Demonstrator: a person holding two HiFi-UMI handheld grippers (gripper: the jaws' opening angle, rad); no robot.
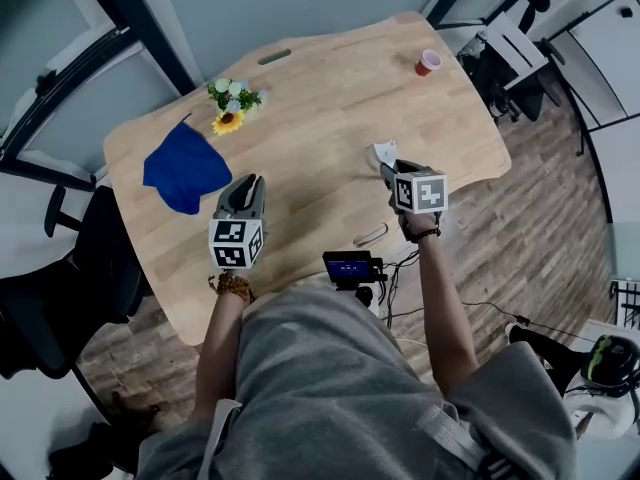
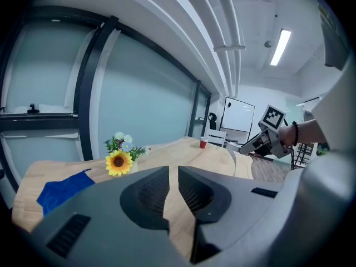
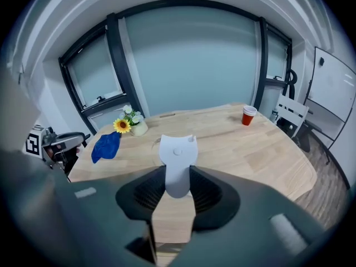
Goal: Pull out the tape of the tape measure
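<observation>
Right gripper (image 1: 388, 168) clamping tape measure (image 3: 177, 154), near tabletop's (image 1: 320, 88) front edge, room beyond

left gripper (image 2: 173, 177) jaws slightly apart, empty; sunflower (image 2: 118, 162), blue cloth (image 2: 61, 189) left; right gripper (image 2: 248, 147) far right

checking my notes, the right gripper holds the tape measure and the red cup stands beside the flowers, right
No: the red cup stands alone at the far right corner of the table, well apart from the flowers, as the head view shows. The right gripper does hold the tape measure.
</observation>
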